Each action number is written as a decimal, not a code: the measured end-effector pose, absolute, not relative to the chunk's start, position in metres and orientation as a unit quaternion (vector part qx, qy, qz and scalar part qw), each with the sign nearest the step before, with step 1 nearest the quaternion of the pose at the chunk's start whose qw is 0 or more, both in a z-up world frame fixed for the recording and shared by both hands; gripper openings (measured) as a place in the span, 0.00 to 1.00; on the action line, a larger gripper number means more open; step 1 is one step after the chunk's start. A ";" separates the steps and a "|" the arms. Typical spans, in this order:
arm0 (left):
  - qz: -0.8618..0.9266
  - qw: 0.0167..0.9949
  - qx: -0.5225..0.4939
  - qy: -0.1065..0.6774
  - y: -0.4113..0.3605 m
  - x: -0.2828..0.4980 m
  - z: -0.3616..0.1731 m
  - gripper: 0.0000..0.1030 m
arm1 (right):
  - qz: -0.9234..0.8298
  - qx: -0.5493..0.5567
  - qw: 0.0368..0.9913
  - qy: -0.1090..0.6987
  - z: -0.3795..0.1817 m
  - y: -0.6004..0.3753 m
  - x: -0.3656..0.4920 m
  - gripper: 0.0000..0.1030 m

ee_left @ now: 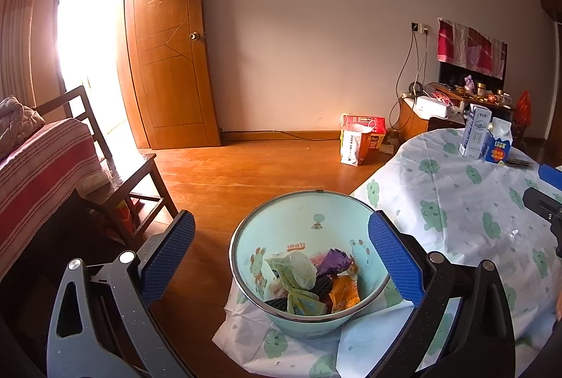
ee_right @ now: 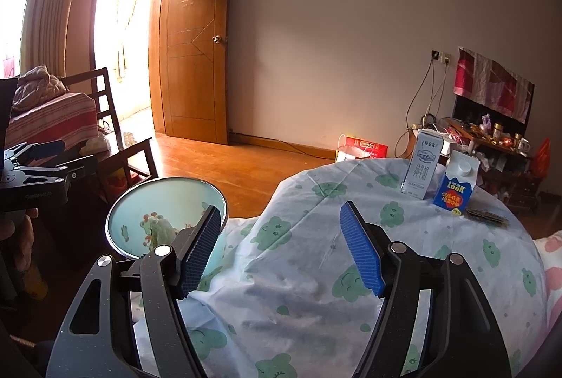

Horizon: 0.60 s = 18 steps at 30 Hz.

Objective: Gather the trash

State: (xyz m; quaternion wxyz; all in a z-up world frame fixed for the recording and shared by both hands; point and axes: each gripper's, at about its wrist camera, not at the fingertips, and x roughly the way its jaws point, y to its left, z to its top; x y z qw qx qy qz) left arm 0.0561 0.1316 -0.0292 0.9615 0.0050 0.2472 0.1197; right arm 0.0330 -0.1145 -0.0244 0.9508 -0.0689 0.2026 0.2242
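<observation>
1. Trash: wrappers (ee_left: 309, 276) lie loose at the bottom of the bin (ee_left: 281, 223), a pale green plastic one on top, purple and orange ones beside it, something dark underneath.
2. Table (ee_right: 404, 272) is the biggest thing, round, under a white cloth with green cloud faces; the cloth hangs off the edge and bunches beneath the bin.
3. Bin is mint green with cartoon frog prints and a metal rim, standing just beside the table edge on the floor side (rim roughly level with the tabletop in the right wrist view (ee_right: 140, 202)).
4. Left gripper (ee_left: 281, 258) hangs above the bin, jaws spread wide, holding nothing; blue pads flank the bin opening.
5. Right gripper (ee_right: 281, 248) sits over the tablecloth, jaws also wide apart, nothing between them.
6. White milk carton (ee_right: 421, 163) stands upright at the table's far side, touching or just beside the blue carton (ee_right: 456, 188) (white cap, "LOOK" print).
7. Small dark flat packet (ee_right: 486, 216) lies on the cloth right next to the blue carton.
8. A tiny clear scrap (ee_left: 513, 233) sits on the cloth near the right gripper's tip, too small to identify.
</observation>
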 end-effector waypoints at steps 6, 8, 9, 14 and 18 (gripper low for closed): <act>0.121 0.962 0.011 0.246 0.129 0.056 -0.030 0.94 | 0.225 -0.069 0.950 0.205 -0.028 -0.113 0.030 0.69; 0.121 0.961 0.012 0.246 0.129 0.056 -0.031 0.94 | 0.225 -0.068 0.950 0.205 -0.028 -0.113 0.029 0.69; 0.122 0.962 0.014 0.245 0.128 0.056 -0.031 0.94 | 0.225 -0.068 0.950 0.205 -0.028 -0.113 0.030 0.69; 0.125 0.961 0.017 0.245 0.126 0.056 -0.031 0.94 | 0.225 -0.068 0.950 0.206 -0.030 -0.113 0.029 0.71; 0.128 0.960 0.021 0.248 0.124 0.058 -0.032 0.94 | 0.226 -0.068 0.950 0.207 -0.030 -0.113 0.030 0.71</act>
